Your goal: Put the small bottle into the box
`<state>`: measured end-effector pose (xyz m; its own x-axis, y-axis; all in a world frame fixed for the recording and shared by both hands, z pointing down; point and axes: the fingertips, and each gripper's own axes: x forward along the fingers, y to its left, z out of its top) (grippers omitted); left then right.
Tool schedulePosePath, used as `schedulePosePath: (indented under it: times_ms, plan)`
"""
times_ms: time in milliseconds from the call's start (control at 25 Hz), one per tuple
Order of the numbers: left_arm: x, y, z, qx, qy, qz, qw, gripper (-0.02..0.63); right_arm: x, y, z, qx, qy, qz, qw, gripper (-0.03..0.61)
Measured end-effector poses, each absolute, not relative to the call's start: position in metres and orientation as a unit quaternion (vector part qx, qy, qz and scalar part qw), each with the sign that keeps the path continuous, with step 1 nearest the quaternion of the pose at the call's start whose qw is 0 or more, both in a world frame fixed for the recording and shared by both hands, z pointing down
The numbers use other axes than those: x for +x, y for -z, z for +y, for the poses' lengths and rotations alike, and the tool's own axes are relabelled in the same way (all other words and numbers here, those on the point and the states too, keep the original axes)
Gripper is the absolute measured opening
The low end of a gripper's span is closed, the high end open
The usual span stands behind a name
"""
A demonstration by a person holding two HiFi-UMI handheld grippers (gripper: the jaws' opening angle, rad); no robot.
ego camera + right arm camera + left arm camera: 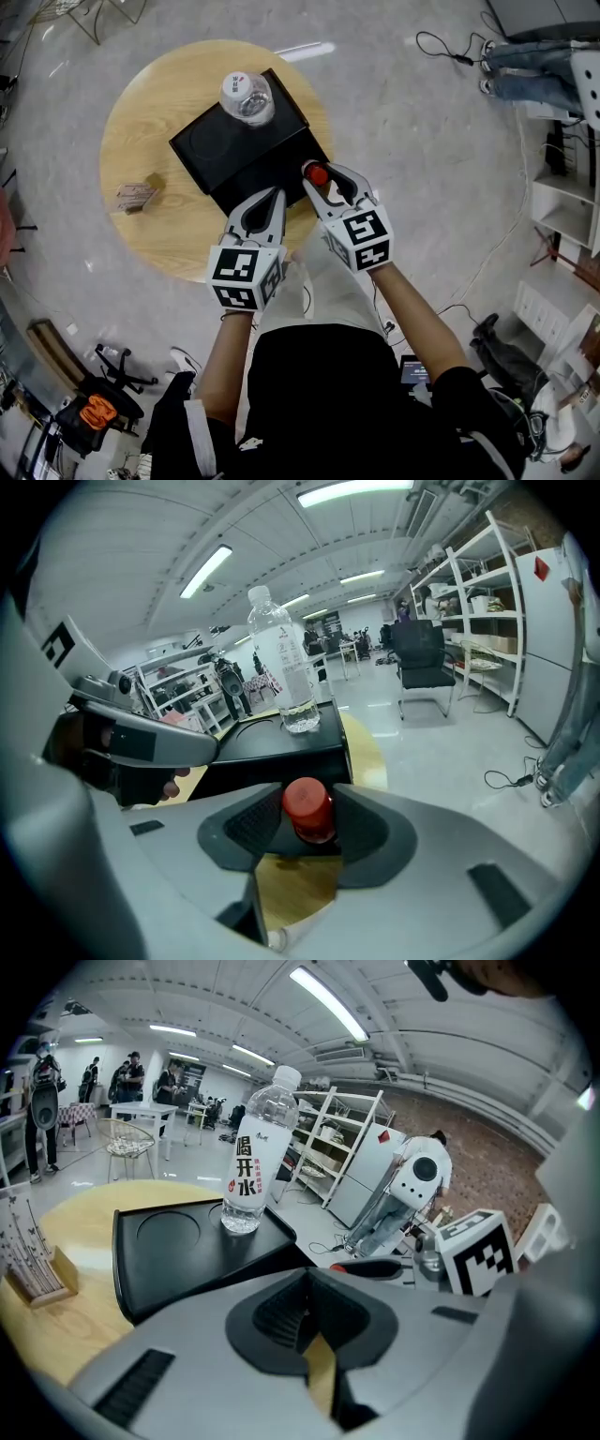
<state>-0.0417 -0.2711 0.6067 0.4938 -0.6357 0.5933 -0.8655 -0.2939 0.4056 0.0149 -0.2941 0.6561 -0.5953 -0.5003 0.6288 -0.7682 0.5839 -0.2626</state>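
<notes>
Wooden round table (141,141) lies under and ahead of both tools. Black box (225,150) sits on it just beyond the jaw tips, with a clear water bottle (247,97) standing upright at the box's far side. The left gripper (278,192) has its jaws closed together with nothing between them, tips at the box's near edge. The right gripper (322,178), beside it, is clamped on the small bottle (307,808), whose red cap stands between the pads, by the box's near corner.
</notes>
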Motion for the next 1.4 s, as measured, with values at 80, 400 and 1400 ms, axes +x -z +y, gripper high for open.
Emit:
schedulePosePath:
  times_ms: [80, 400, 1400]
  plan:
    - [-0.039, -0.605, -0.270, 0.790, -0.163, -0.474, 0.354, 0.011, 0.015, -0.657, -0.294, 0.370, -0.266, -0.853, 0.254, 0.152]
    - [-0.038, -0.599, -0.272, 0.794, -0.157, -0.473, 0.347, 0.011, 0.014, -0.649, -0.295, 0.361, -0.274, -0.857, 0.246, 0.189]
    - [-0.059, -0.454, -0.197, 0.845, -0.082, -0.478, 0.225, 0.011, 0.016, -0.478, -0.240, 0.461, -0.174, -0.858, 0.144, 0.026]
